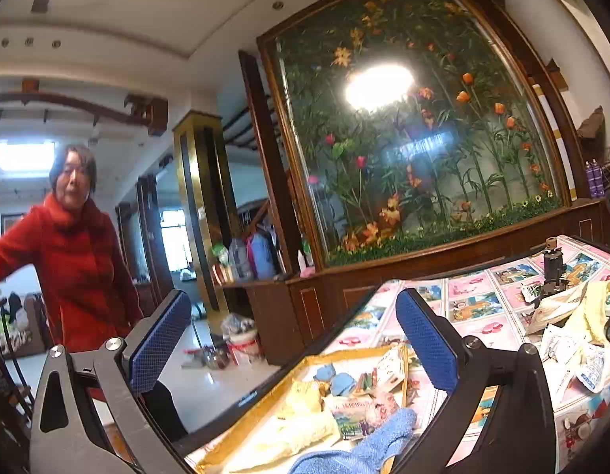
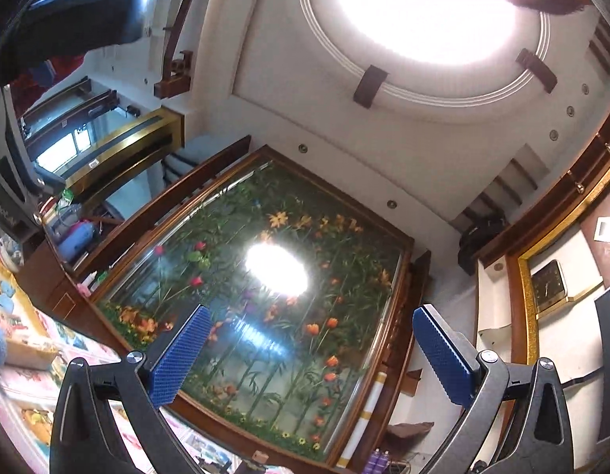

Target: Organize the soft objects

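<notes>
While both tongs stand released and empty, the worktop (image 1: pixel 482 300) runs from 3 to 6 o'clock in the left view. Tray (image 1: pixel 265 399) sits at 6 o'clock on it, holding blue towel (image 1: pixel 368 450), yellow cloth (image 1: pixel 301 422) and packets. Left tongs (image 1: pixel 293 343) hover above tray; right tongs (image 2: pixel 308 351) point at ceiling.

A shallow gold-rimmed cardboard tray (image 1: pixel 265 399) sits at the near left edge of the worktop with a picture-tile cloth (image 1: pixel 482 300). In the tray lie a folded blue towel (image 1: pixel 356 454), a pale yellow cloth (image 1: pixel 301 422) to its left, and printed packets (image 1: pixel 360 410) between them. Loose white sachets (image 1: pixel 573 355) lie on the worktop to the right. Behind the worktop stands a wood-framed glass flower panel (image 1: pixel 415 126).
</notes>
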